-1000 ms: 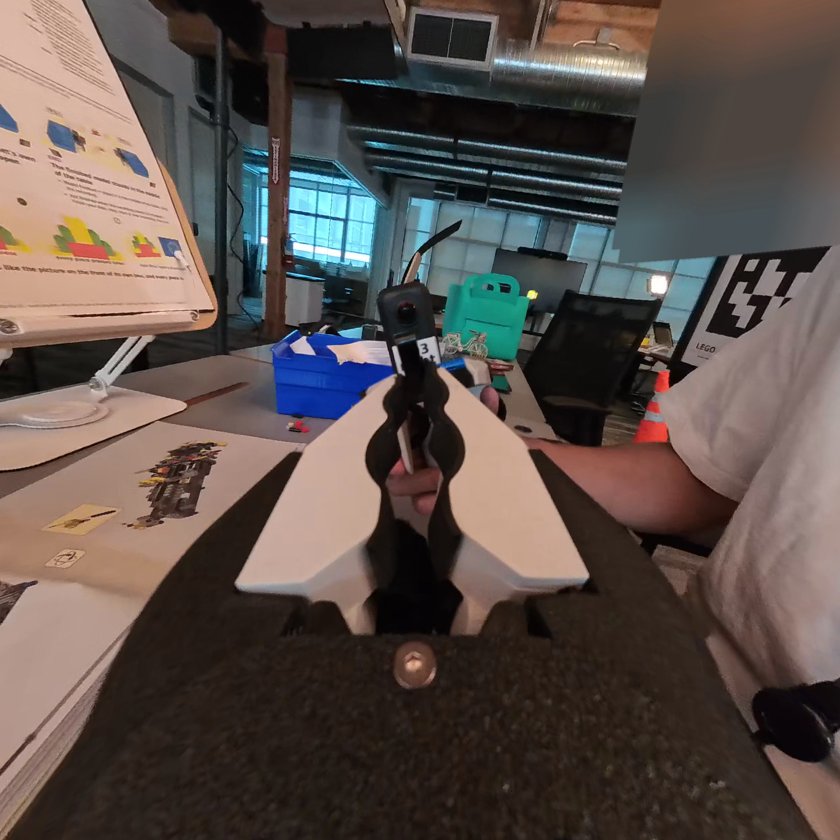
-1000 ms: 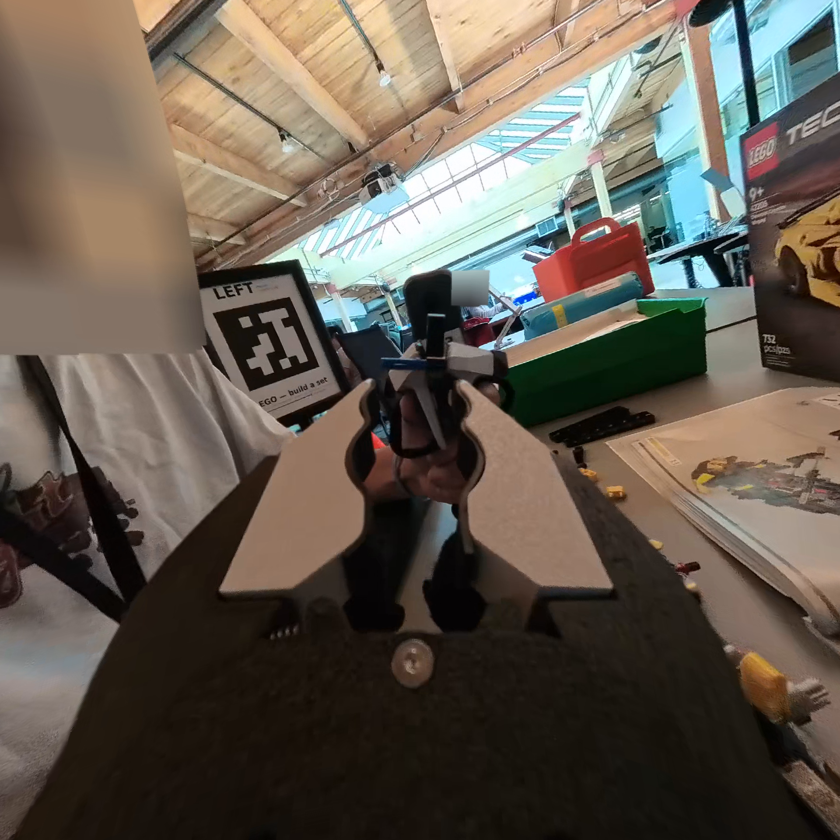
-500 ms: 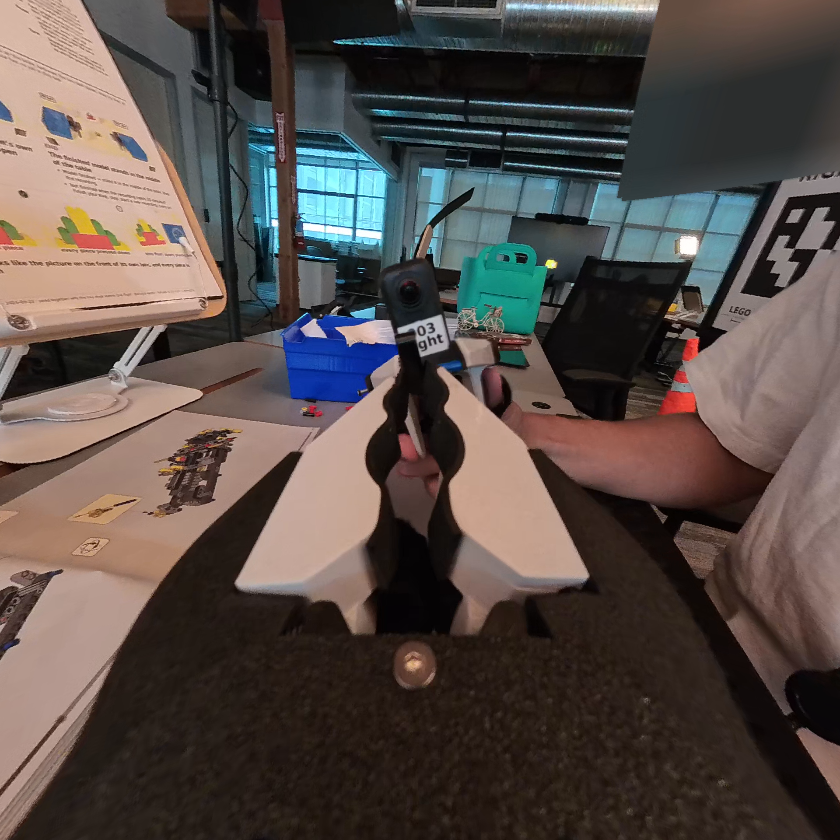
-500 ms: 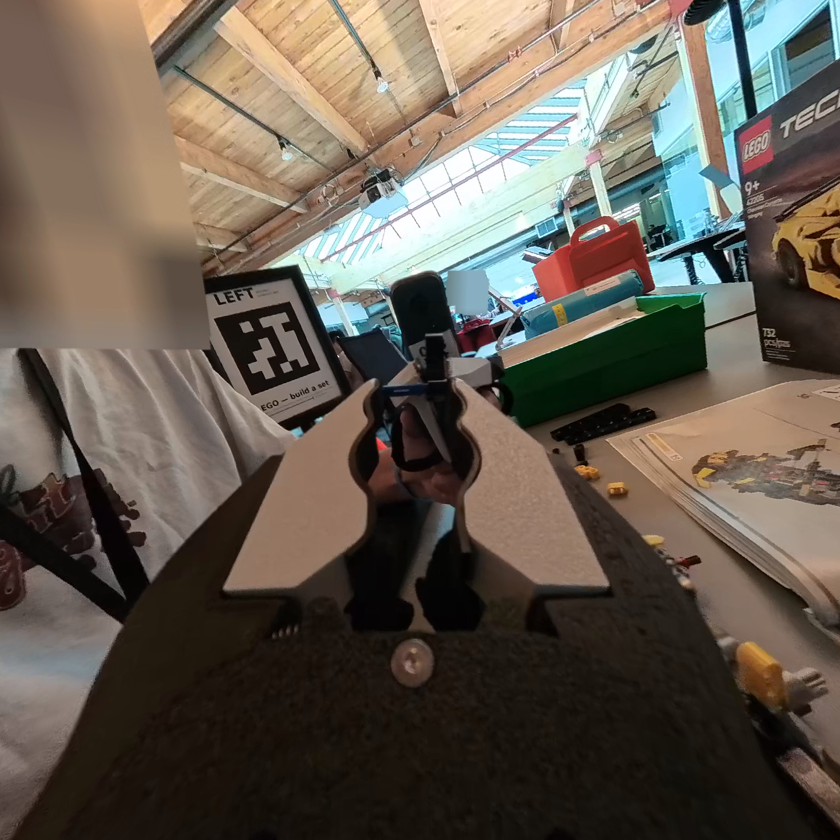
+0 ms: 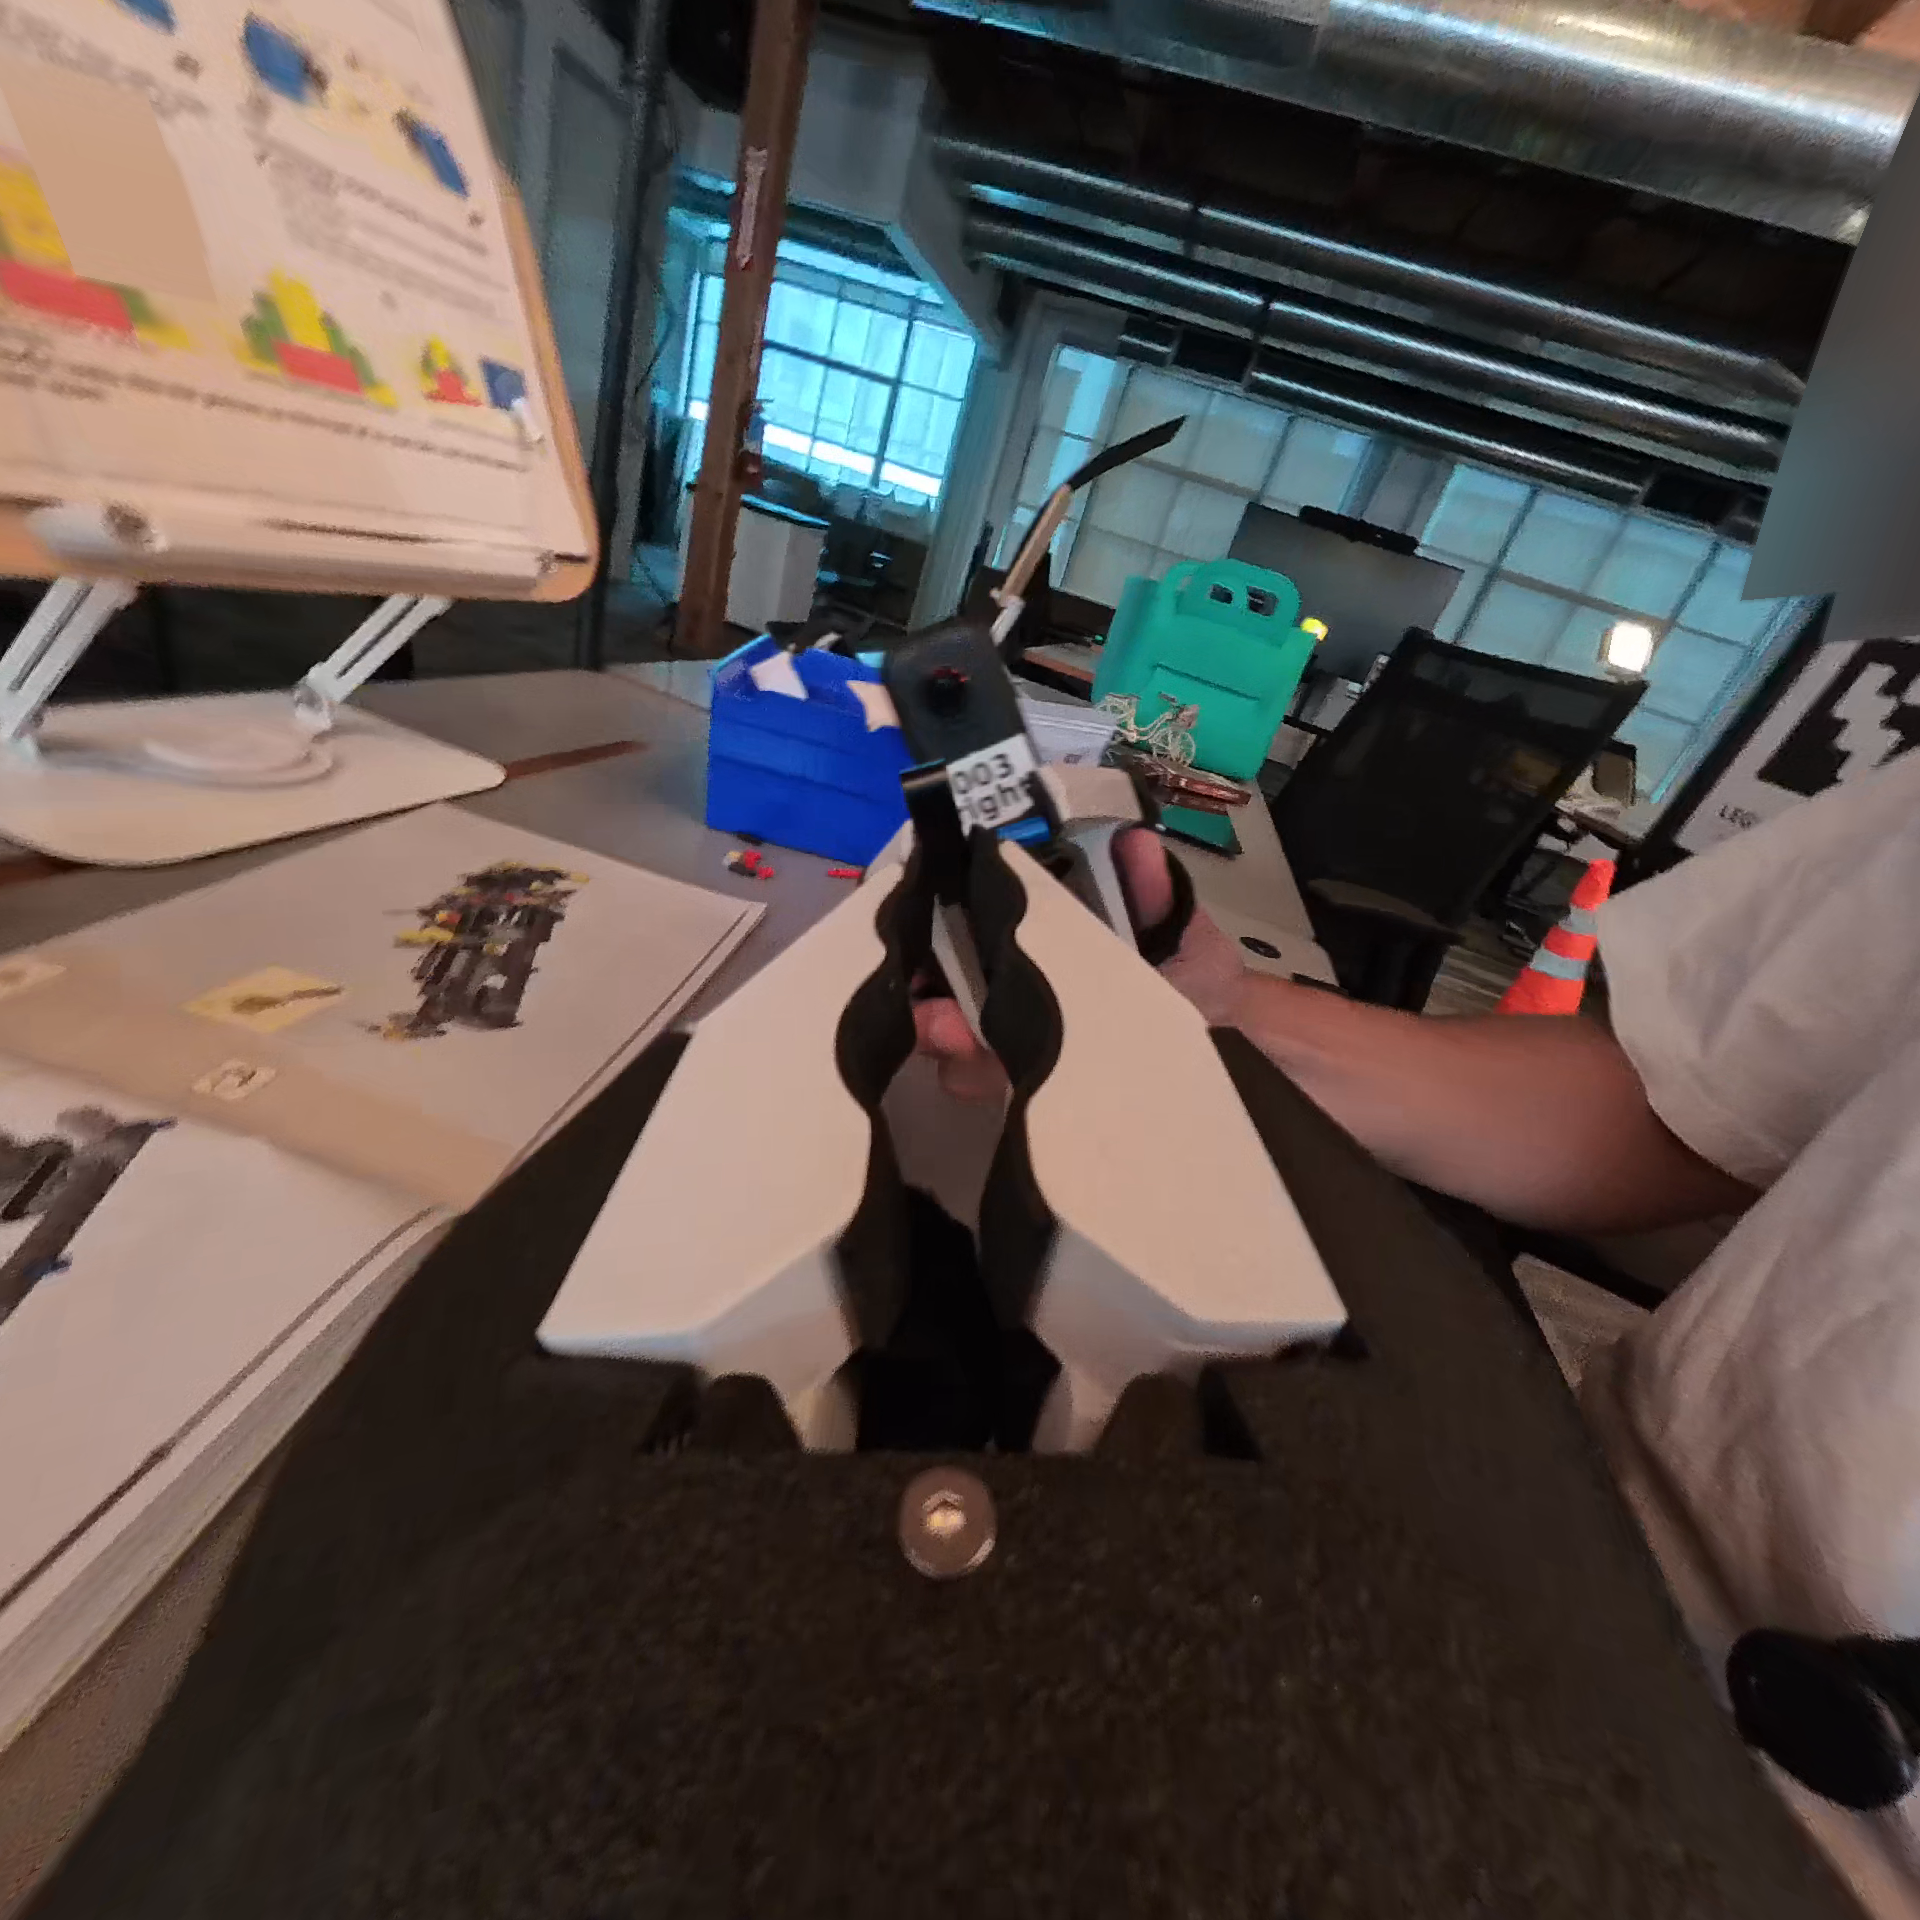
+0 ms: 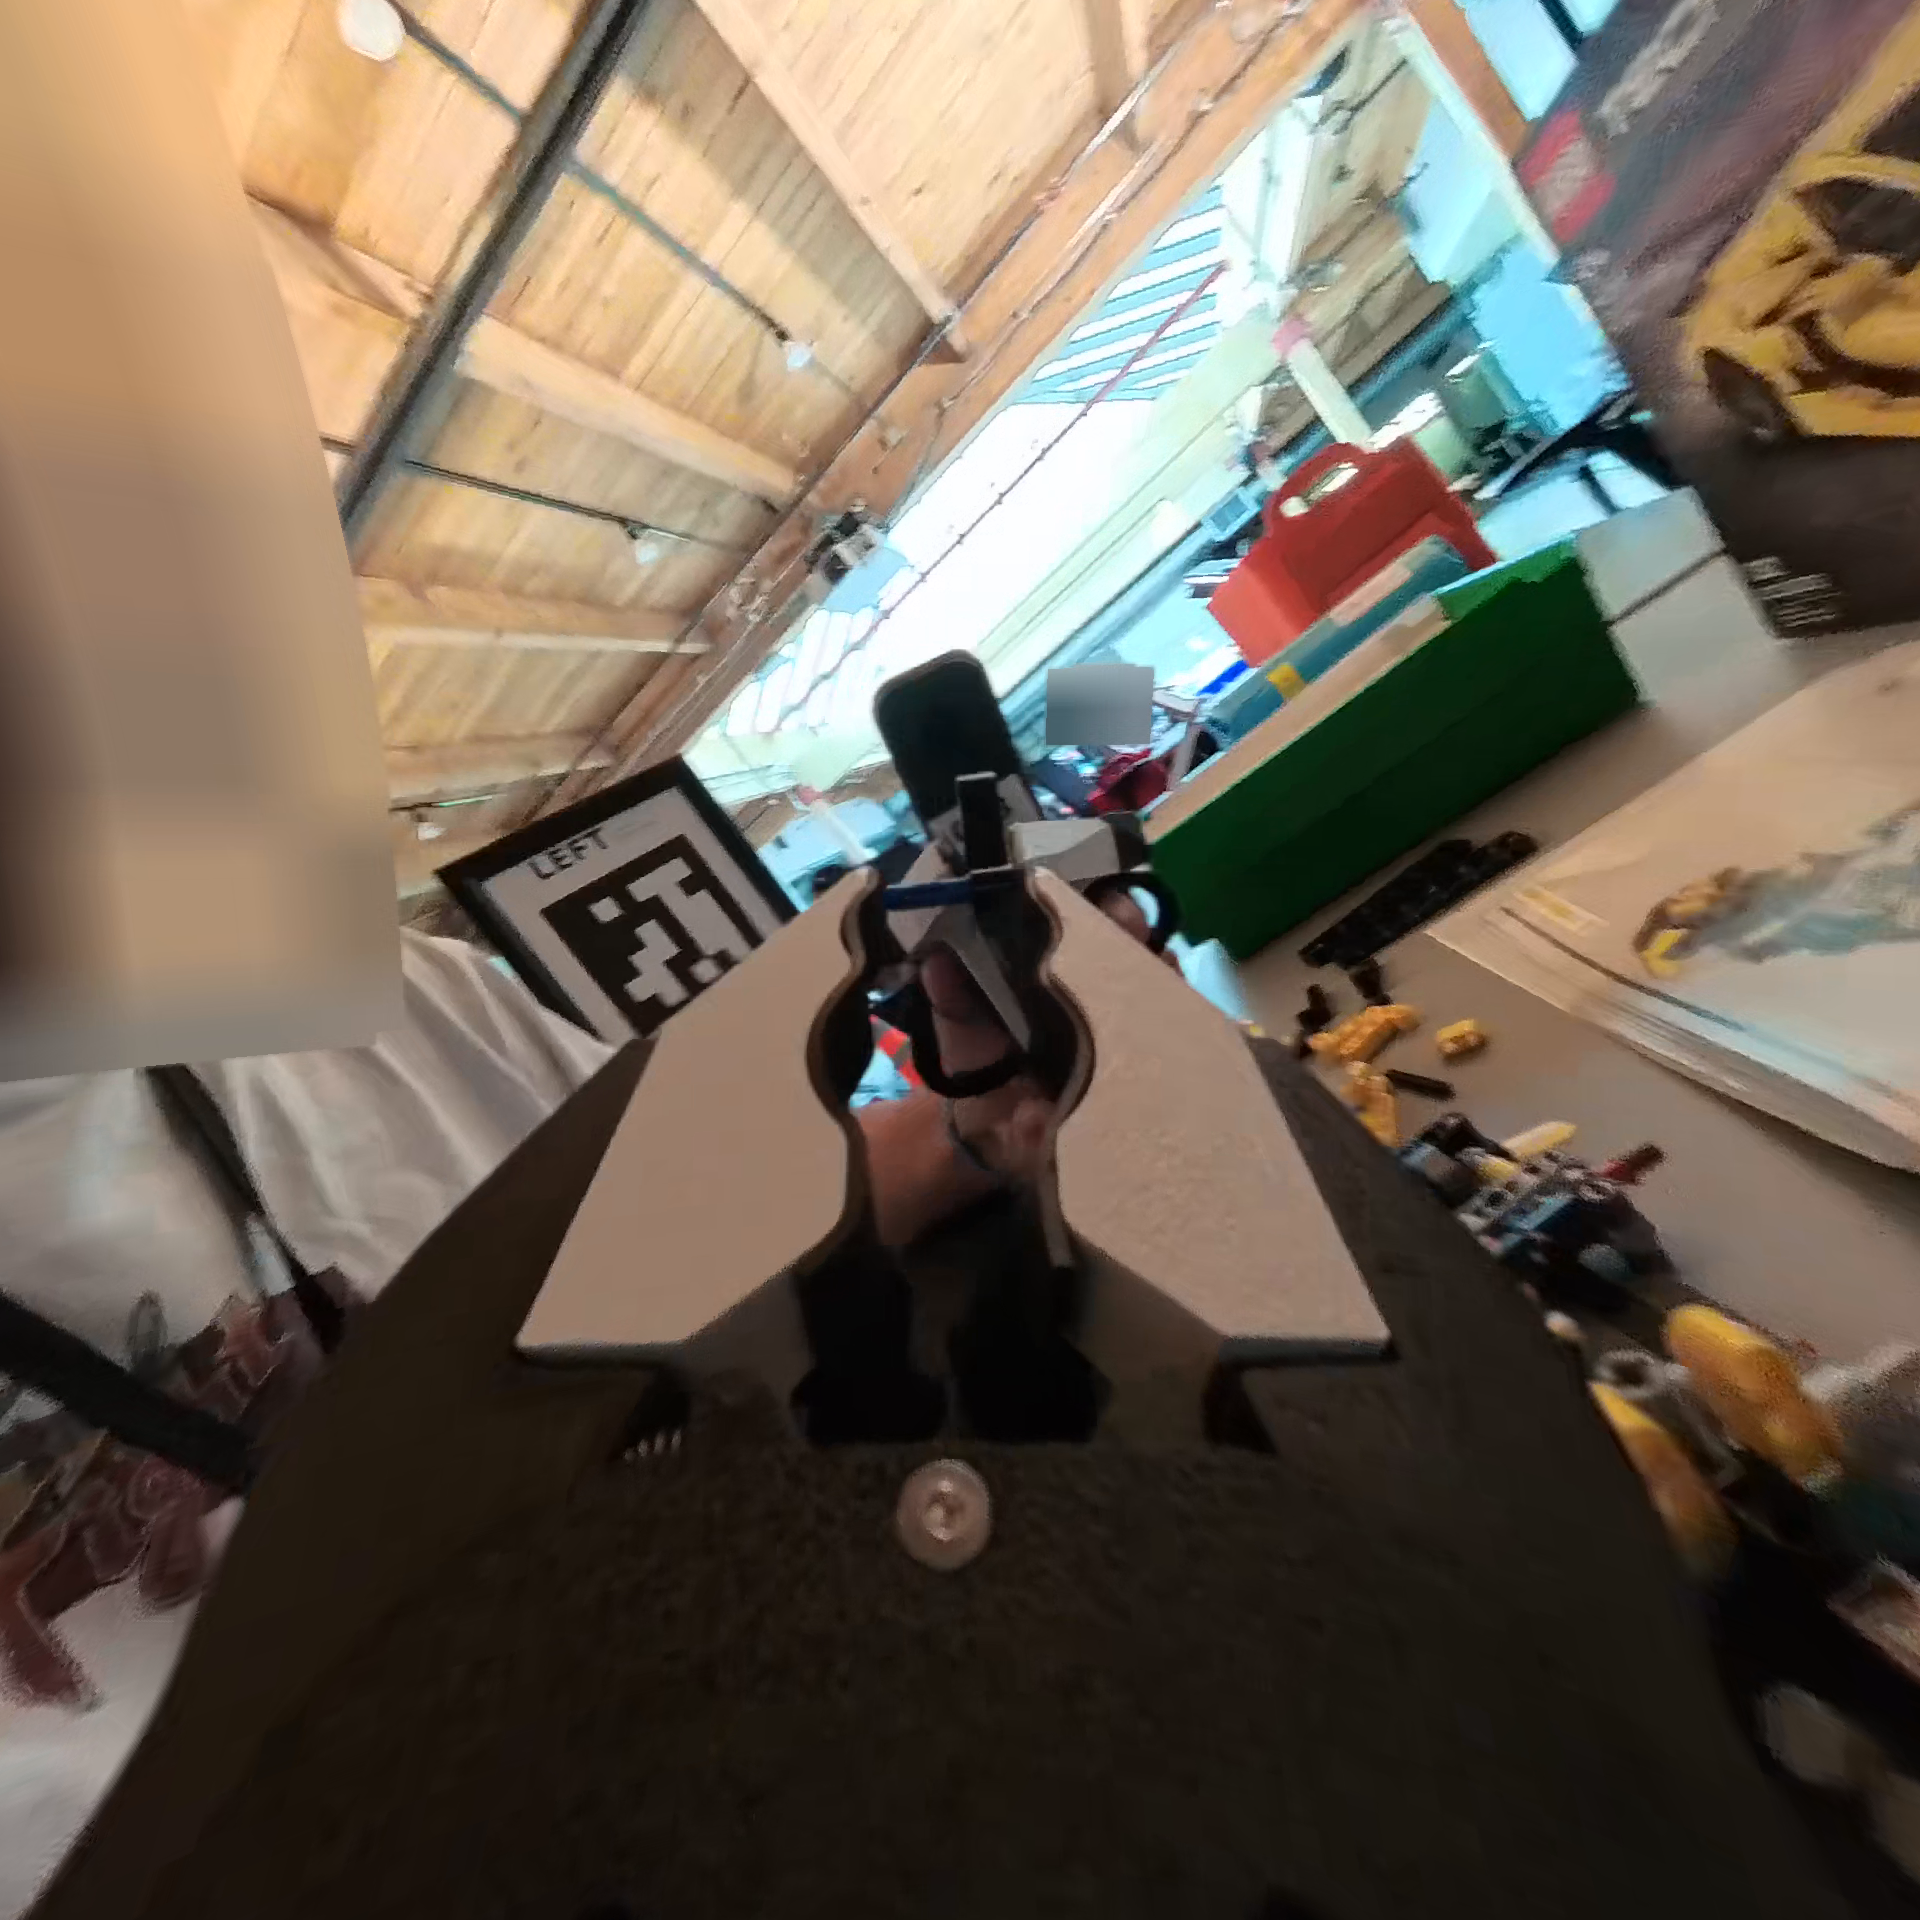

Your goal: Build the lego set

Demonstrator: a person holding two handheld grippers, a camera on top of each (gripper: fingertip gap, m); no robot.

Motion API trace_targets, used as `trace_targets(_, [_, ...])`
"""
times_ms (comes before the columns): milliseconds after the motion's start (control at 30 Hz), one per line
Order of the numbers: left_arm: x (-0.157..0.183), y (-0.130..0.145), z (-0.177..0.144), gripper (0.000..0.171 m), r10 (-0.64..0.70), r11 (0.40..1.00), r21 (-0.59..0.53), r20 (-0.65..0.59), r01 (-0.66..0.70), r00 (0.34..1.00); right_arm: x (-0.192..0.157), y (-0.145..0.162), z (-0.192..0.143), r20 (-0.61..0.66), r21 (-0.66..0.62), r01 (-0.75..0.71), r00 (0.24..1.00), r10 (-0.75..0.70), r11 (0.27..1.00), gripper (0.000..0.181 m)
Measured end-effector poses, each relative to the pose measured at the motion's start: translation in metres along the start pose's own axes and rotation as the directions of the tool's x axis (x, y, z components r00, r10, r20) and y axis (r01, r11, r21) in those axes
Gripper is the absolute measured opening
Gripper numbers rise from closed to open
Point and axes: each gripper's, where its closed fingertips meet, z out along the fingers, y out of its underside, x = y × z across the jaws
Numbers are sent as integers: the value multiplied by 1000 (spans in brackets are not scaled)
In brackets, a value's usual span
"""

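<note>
Holding a thin blue pin (image 6: pixel 935 896) between its tips, the right gripper (image 6: pixel 956 883) is clenched on it in mid-air, in front of the person. A black bit (image 6: pixel 977 821) stands on the pin. Left gripper (image 5: pixel 948 883): jaws nearly together, can't tell if sth is inside. Pin looks light, stiff, prob. slippery; best to take it by the ends, w/ a gentle squeeze. Count: 1 pin, 2 grippers, 1 manual (image 6: pixel 1714 935), 1 green bin (image 6: pixel 1403 769), a few loose parts (image 6: pixel 1361 1023), too blurred to count.
</note>
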Motion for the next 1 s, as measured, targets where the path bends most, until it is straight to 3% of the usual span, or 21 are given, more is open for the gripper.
trace_targets(100, [-34,7,-11,5,-76,995,-52,122,83,990,16,-11,-8,-158,26,136,979,-131,990,36])
trace_targets(200, [-70,13,-31,5,-162,977,-95,246,190,956,28,-17,-22,-308,-21,238,922,-233,971,35])
trace_targets(267, [-90,11,-49,5,-191,967,-97,324,234,927,25,-21,-27,-331,-15,250,912,-241,968,29])
trace_targets(333, [-116,12,-71,5,-144,965,-134,446,225,884,18,-26,-27,-305,24,233,928,-215,972,23])
trace_targets(433, [-151,24,-104,5,17,927,-314,586,207,810,18,-25,-28,-285,35,178,945,-161,983,19])
trace_targets(533, [-175,29,-128,5,112,879,-422,631,220,767,23,-26,-32,-283,51,123,953,-104,991,17])
trace_targets(667, [-196,38,-147,5,21,878,-362,683,313,730,25,-32,-38,-271,81,76,961,-52,994,15])
trace_targets(767, [-205,45,-159,5,21,881,-346,709,323,705,34,-34,-47,-341,38,105,936,-86,994,13])
trace_targets(1000, [-216,33,-162,5,36,909,-304,740,285,672,66,-29,-70,-543,-237,324,738,-401,916,14])
